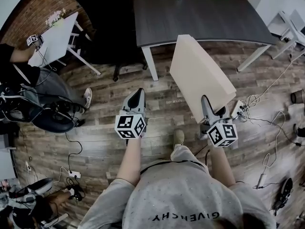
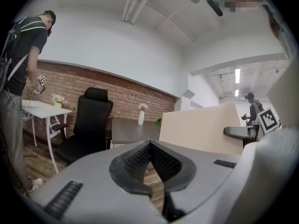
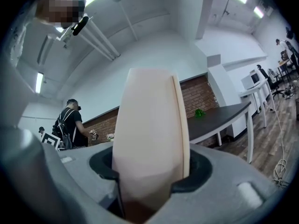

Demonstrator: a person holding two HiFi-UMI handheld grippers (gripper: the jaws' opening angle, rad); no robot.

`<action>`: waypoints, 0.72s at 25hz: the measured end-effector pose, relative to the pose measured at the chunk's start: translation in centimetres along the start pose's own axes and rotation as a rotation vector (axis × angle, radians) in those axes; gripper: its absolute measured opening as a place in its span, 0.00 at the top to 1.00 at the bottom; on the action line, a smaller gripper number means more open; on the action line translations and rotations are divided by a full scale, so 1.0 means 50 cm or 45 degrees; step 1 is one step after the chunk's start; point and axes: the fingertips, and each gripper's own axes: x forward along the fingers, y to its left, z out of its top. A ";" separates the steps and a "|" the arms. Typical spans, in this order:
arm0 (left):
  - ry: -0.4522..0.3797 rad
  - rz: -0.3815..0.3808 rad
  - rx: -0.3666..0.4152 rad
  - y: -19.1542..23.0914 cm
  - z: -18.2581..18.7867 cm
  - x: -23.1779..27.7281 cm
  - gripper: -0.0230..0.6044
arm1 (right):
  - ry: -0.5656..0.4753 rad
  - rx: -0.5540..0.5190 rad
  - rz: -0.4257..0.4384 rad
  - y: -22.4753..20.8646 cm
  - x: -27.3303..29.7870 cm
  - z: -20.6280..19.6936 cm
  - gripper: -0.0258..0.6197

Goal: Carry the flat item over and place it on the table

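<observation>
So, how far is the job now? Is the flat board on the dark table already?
Not yet. Done: the beige flat board is picked up, clamped in the fingers of the right gripper. In hand: it is carried in the air, with the dark table just ahead. Left: lay it on the tabletop and let go. The left gripper is shut and empty.

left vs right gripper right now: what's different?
The left gripper has its jaws closed together on nothing; the right gripper is clamped on the beige board. The left gripper's pads meet; the right gripper's pads are held apart by the board's thickness. Shared: both point toward the dark table and are over the wood floor, short of the table.
</observation>
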 end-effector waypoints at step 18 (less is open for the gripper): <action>-0.010 0.018 -0.016 -0.071 0.003 0.211 0.97 | 0.016 0.015 0.115 -0.136 0.114 0.042 0.54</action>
